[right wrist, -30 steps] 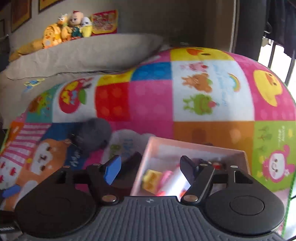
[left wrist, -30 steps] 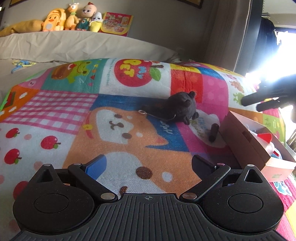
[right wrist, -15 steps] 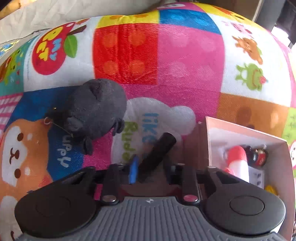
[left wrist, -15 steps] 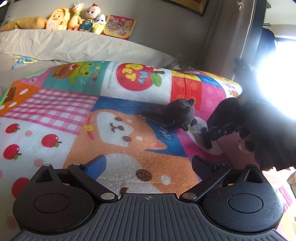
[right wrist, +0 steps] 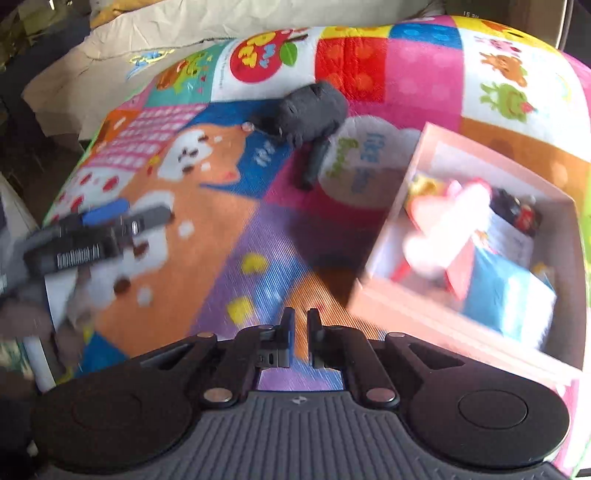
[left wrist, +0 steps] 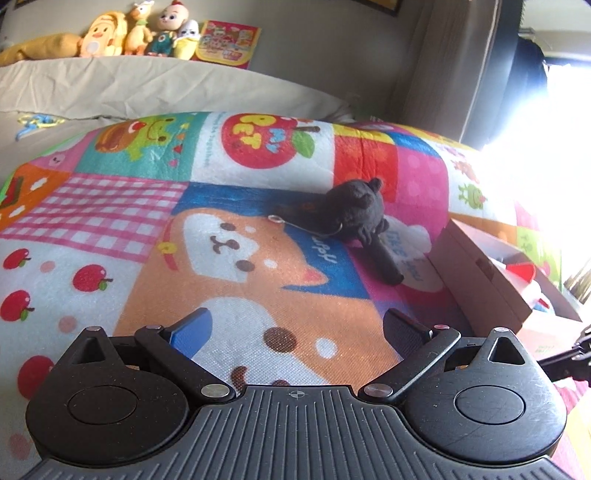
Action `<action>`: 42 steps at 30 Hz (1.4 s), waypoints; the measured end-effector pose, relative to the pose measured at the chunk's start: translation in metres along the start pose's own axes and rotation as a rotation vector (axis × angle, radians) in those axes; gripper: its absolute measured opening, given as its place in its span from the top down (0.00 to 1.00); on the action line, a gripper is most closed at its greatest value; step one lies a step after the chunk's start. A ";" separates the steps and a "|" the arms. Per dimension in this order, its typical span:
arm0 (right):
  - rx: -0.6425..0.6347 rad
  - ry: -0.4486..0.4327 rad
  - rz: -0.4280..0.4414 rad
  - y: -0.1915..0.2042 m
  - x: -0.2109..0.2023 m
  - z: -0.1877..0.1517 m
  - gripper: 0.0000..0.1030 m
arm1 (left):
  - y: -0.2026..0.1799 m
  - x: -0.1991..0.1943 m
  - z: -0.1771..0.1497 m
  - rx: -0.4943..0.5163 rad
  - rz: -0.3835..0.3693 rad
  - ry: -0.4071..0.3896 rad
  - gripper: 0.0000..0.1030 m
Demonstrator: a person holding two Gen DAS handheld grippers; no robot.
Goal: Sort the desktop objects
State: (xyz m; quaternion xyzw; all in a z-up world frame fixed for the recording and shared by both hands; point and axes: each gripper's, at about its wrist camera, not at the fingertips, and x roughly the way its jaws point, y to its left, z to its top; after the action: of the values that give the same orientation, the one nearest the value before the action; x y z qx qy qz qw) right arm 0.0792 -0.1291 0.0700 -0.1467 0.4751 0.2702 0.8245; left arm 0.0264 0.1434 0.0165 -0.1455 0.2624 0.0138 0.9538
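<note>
1. One pink cardboard box lay on the patchwork play mat; its contents were too blurred to count.
2. One dark plush bear lay just left of the box.
3. One dark stick-shaped object lay between the bear and the box.
4. Four soft toys stood in a row far behind the box, beside one picture book.
</note>
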 end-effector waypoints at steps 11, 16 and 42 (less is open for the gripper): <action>0.023 -0.124 -0.036 -0.021 0.019 0.016 0.96 | -0.001 0.006 0.000 0.003 0.025 0.039 0.01; -0.015 -0.172 0.072 0.018 0.011 0.058 0.84 | -0.002 0.008 0.000 0.008 0.027 0.051 0.01; 0.057 -0.138 -0.062 0.035 0.060 0.159 0.15 | -0.008 0.010 0.000 0.055 -0.072 0.088 0.01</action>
State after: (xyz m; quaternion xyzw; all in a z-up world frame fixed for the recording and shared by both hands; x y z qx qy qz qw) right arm 0.1947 -0.0033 0.0993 -0.1190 0.4198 0.2403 0.8671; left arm 0.0357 0.1354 0.0132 -0.1288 0.2988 -0.0342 0.9449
